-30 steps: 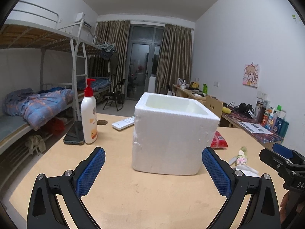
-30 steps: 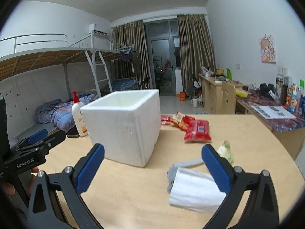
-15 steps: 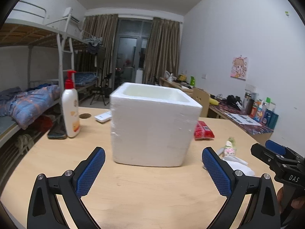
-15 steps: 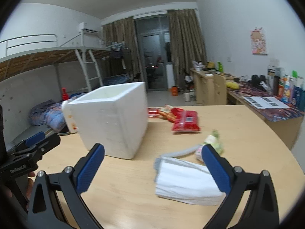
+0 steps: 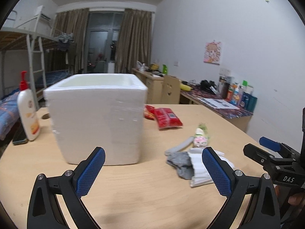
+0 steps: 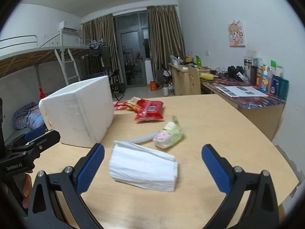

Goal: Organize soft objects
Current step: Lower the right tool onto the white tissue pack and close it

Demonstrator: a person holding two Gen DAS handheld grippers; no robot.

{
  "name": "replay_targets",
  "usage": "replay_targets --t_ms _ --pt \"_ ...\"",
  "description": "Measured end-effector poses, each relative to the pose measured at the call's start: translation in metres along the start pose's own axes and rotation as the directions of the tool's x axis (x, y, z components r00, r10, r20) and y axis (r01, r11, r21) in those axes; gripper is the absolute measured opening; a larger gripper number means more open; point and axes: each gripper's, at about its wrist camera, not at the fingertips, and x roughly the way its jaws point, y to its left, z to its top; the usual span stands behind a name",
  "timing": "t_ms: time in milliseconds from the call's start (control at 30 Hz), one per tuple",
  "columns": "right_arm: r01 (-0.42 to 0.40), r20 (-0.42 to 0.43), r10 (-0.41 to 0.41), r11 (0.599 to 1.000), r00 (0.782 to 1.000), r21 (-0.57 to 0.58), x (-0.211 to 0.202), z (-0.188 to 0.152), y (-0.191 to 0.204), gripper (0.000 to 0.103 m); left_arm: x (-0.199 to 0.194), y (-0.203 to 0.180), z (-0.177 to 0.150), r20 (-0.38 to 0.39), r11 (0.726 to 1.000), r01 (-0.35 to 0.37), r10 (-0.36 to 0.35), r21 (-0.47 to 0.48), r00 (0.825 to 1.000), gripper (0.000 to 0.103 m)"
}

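A white foam box (image 5: 97, 118) stands open-topped on the round wooden table (image 5: 143, 190); it also shows in the right wrist view (image 6: 80, 112). A white tissue pack (image 6: 143, 168) lies just ahead of my open, empty right gripper (image 6: 152, 164). Behind it lie a grey sock (image 6: 142, 139) and a green-pink snack packet (image 6: 167, 135). Red snack bags (image 6: 148, 110) lie farther back. My left gripper (image 5: 152, 169) is open and empty, in front of the box, with the tissue pack (image 5: 200, 169) and sock (image 5: 181, 162) to its right.
A lotion pump bottle (image 5: 27, 110) and a dark phone (image 5: 19, 135) stand left of the box. The right gripper shows at the right edge of the left wrist view (image 5: 274, 158). A desk with bottles (image 6: 266, 80) lines the right wall. Bunk beds stand at the left.
Both grippers have swung right and moved forward. The tissue pack now lies centred and closer between the right gripper's fingers. The box has shifted left in both views.
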Motion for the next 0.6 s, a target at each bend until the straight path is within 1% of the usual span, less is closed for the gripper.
replay_targets --t_ms 167,233,400,467,600 --pt "-0.01 -0.036 0.011 1.0 0.999 0.009 0.011 -0.004 -0.013 0.103 0.018 -0.015 0.0 -0.019 0.999 0.04 -0.039 0.025 0.999 0.102" --pt "-0.031 -0.051 0.032 0.999 0.998 0.012 0.016 -0.005 -0.017 0.103 0.024 -0.02 0.0 -0.025 0.997 0.062 -0.061 0.035 0.998 0.102" --pt "-0.072 -0.088 0.073 0.997 0.993 0.019 0.029 -0.009 -0.022 0.103 0.039 -0.026 -0.003 -0.054 0.996 0.077 -0.074 0.048 0.996 0.102" --pt "-0.101 -0.105 0.103 0.995 0.989 0.022 0.034 -0.01 -0.022 0.103 0.043 -0.024 -0.002 -0.06 0.996 0.076 -0.074 0.039 0.995 0.102" --pt "-0.166 -0.14 0.167 0.986 0.976 0.018 0.044 -0.012 -0.02 0.103 0.051 -0.015 -0.001 -0.082 0.997 0.077 -0.077 -0.008 0.994 0.102"
